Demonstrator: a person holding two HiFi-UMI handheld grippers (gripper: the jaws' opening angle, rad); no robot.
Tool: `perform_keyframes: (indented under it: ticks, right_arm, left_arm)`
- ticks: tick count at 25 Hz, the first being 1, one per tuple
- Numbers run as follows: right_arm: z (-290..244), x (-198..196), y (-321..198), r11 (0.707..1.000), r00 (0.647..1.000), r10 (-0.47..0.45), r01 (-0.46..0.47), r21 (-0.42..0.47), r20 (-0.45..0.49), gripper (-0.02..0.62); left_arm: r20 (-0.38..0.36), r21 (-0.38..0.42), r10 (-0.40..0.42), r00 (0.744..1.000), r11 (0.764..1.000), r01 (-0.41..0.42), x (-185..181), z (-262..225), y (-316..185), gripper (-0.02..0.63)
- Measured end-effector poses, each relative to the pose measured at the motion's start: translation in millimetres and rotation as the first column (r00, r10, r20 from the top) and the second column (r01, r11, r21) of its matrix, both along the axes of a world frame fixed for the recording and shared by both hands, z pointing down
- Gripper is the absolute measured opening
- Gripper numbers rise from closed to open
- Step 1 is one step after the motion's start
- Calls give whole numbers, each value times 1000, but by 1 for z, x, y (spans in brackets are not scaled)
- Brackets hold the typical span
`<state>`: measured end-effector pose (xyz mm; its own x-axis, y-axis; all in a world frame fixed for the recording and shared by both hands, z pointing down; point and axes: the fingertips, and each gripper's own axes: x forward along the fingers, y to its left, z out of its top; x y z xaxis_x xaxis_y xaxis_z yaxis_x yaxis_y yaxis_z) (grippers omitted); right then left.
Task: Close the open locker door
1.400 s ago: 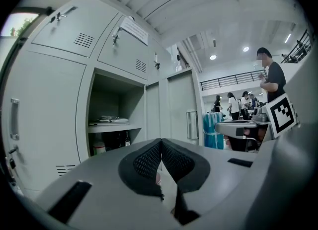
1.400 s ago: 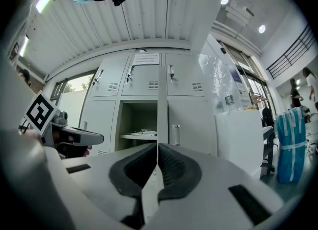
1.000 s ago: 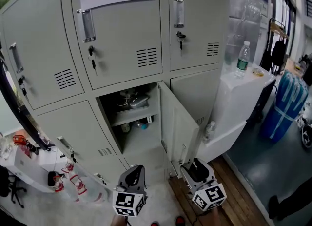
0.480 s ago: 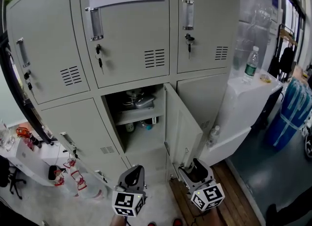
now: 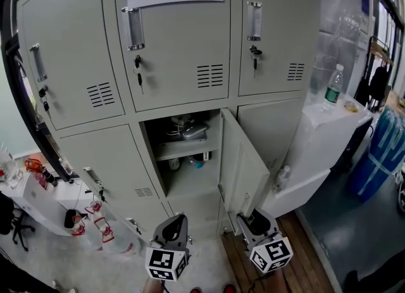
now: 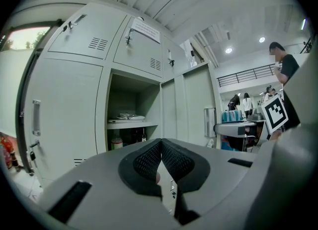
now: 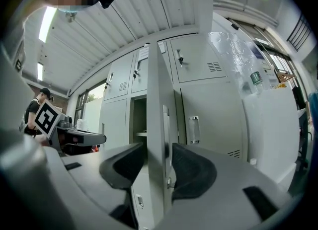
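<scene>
The grey locker bank fills the head view. Its lower middle door (image 5: 243, 165) stands swung out to the right, showing a compartment (image 5: 183, 152) with a shelf and small items. My right gripper (image 5: 248, 221) is at the door's lower free edge. In the right gripper view the door's edge (image 7: 154, 100) runs up between the jaws of the right gripper (image 7: 158, 167), which are closing, and both pads touch it. My left gripper (image 5: 176, 225) hangs left of the door, in front of the compartment. In its own view the left gripper (image 6: 161, 147) is shut and holds nothing.
A white cabinet (image 5: 316, 140) stands right of the lockers with a water bottle (image 5: 333, 86) on top and another bottle (image 5: 283, 178) at its foot. Blue drums (image 5: 383, 146) stand further right. Red-handled items (image 5: 95, 222) lie low on the left. People stand in the background (image 6: 283, 65).
The lockers have slid down and right in the head view as the camera tilted. Both grippers stay at the bottom of the view, the right one still at the door's lower edge.
</scene>
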<state>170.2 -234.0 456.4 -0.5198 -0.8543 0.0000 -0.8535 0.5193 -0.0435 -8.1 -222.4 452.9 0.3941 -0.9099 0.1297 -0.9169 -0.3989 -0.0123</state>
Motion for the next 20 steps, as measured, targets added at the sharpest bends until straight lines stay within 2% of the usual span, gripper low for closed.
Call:
perform_keyframes:
  ticks: [3,12,20]
  right_arm:
    - [-1,-5,0,1000,1000,-13,13,8,-16,144]
    - [-2,-31,7,994,994,-108,109,20,-32,144]
    - [-1,-57,9,989,988,-146,147,19,-46,145]
  left_arm:
    - [4,-30,-9,1000,1000,9,-4,4,3,21]
    - [0,-27,-32,999,999,32,-16,4,6,21]
    - [-4,-27,-66,998,997,66,-40,3,10,21]
